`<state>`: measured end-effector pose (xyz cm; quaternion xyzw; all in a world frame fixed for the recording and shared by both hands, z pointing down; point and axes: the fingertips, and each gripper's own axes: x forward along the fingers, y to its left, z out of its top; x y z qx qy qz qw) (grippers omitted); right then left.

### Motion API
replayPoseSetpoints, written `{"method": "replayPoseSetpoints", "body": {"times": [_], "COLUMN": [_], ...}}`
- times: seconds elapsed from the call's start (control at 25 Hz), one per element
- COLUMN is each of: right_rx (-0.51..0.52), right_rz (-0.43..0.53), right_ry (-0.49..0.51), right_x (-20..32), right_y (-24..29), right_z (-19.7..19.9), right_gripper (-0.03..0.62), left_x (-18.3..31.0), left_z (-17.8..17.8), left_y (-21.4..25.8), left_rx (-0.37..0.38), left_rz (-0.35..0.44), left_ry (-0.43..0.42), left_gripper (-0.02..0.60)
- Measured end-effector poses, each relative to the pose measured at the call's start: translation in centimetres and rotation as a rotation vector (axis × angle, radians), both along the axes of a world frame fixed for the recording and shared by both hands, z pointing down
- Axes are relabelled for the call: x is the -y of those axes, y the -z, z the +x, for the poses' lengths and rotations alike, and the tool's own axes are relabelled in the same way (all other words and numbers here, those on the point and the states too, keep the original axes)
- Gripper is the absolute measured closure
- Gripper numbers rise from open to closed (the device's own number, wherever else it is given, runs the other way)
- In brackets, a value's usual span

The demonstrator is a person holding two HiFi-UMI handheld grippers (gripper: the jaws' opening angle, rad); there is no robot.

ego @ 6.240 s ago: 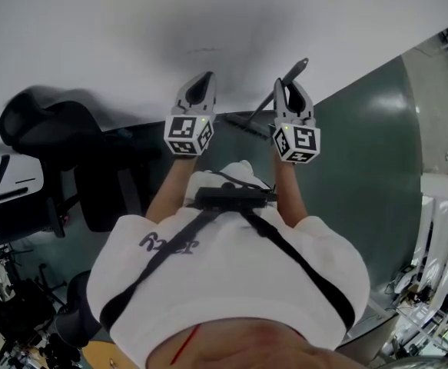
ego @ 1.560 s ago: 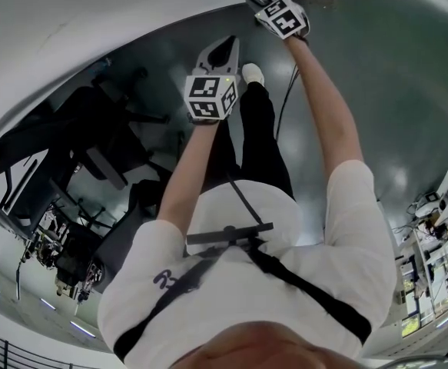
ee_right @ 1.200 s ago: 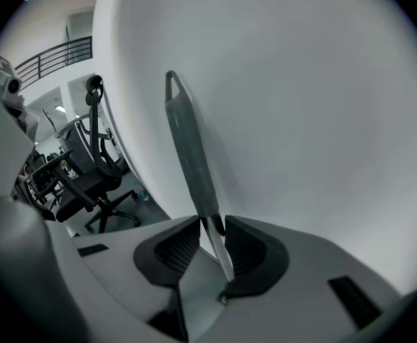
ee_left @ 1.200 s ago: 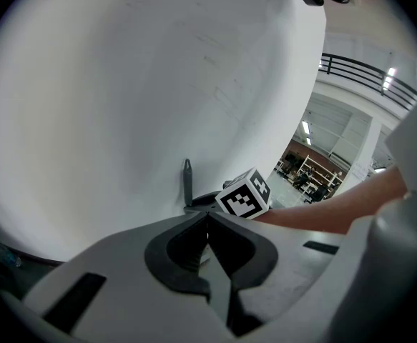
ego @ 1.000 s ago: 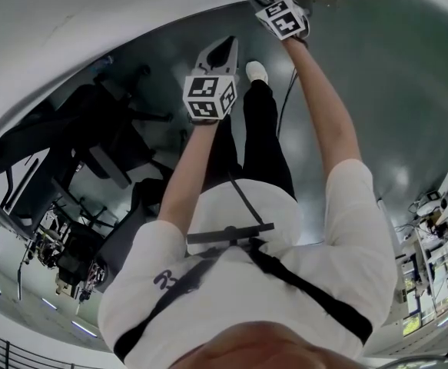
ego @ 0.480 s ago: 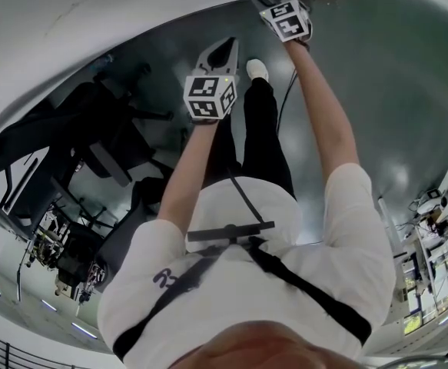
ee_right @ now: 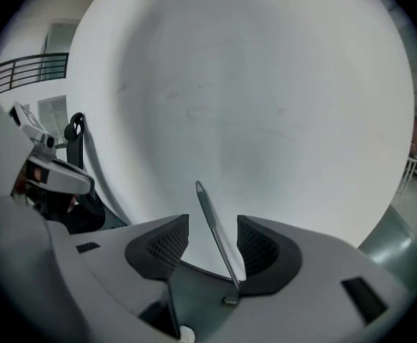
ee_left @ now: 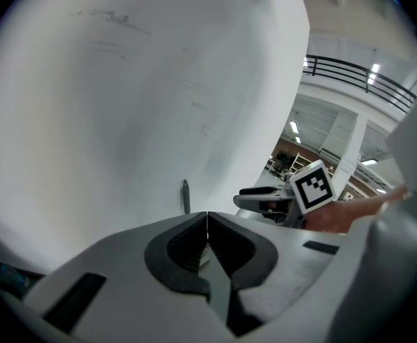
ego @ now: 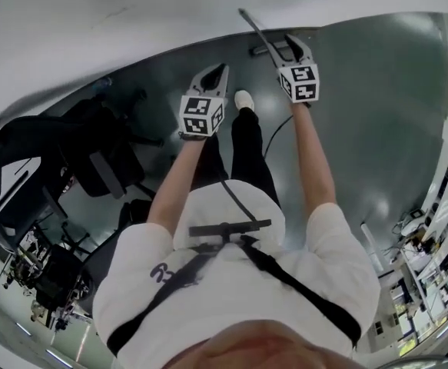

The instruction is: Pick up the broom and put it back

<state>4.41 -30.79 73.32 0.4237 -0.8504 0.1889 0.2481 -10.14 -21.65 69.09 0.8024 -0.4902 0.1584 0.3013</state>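
Observation:
The broom (ego: 253, 29) has a thin grey handle that leans against the white wall, with its head on the dark green floor. My right gripper (ego: 293, 43) hangs just in front of it with the jaws wide apart. In the right gripper view the broom handle (ee_right: 207, 207) stands in the gap of the right gripper (ee_right: 212, 229) but lies beyond the pads, and neither pad touches it. My left gripper (ego: 217, 71) is further left, shut and empty. The left gripper (ee_left: 207, 217) view shows the broom's tip (ee_left: 185, 194) and the right gripper (ee_left: 269, 201).
A black office chair (ego: 93, 152) stands at the left on the green floor (ego: 370, 106). The white wall (ego: 131, 29) rises straight ahead. The person's shoe (ego: 243, 100) and a thin cable (ego: 273, 133) lie below the grippers. Shelving fills the far right edge (ego: 431, 229).
The right gripper has opened and drawn back from the broom, which now leans on the wall by itself. Both hands rose, the right more than the left.

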Motion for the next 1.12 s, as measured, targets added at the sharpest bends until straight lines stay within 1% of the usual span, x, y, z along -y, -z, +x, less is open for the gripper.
{"method": "replayPoseSetpoints", "body": {"times": [0.08, 0.12, 0.28, 0.4, 0.48, 0.56, 0.64, 0.76, 0.88, 1.0, 1.12], "right_rx": [0.035, 0.045, 0.091, 0.141, 0.164, 0.191, 0.222, 0.25, 0.298, 0.336, 0.344], "right_rz": [0.018, 0.034, 0.111, 0.171, 0.22, 0.257, 0.292, 0.323, 0.342, 0.349, 0.352], "right_ry": [-0.022, -0.024, -0.028, -0.03, -0.03, -0.027, 0.001, 0.064, 0.092, 0.13, 0.143], "right_x": [-2.2, -3.0, -5.1, -6.6, -6.9, -7.9, -9.2, -11.4, -12.2, -12.2, -12.9], "right_y": [3.0, 4.6, 11.0, 15.1, 18.0, 20.4, 22.4, 25.1, 27.6, 30.8, 33.6], "right_z": [-0.1, -0.3, -1.4, -2.7, -4.2, -7.0, -10.0, -12.8, -14.8, -15.6, -16.2], "right_gripper": [0.398, 0.398, 0.398, 0.399, 0.399, 0.399, 0.399, 0.399, 0.399, 0.4, 0.401], "left_x": [-1.1, -1.5, -2.5, -3.1, -2.7, -2.9, -3.5, -4.7, -4.9, -4.3, -4.3], "left_z": [-0.7, -1.1, -3.3, -5.0, -6.3, -8.6, -10.5, -10.7, -10.9, -10.4, -10.2], "left_y": [1.5, 2.4, 6.5, 8.7, 10.9, 12.9, 14.4, 17.1, 19.9, 23.2, 26.2], "left_rx": [0.017, 0.02, 0.0, -0.014, -0.015, -0.005, 0.007, 0.002, -0.005, -0.008, 0.003], "left_rz": [0.017, 0.028, 0.071, 0.099, 0.149, 0.193, 0.224, 0.271, 0.331, 0.391, 0.444], "left_ry": [-0.031, -0.033, 0.014, 0.05, 0.057, 0.068, 0.091, 0.125, 0.154, 0.168, 0.172], "left_gripper": [0.571, 0.571, 0.571, 0.571, 0.571, 0.571, 0.571, 0.571, 0.571, 0.571, 0.571]}}
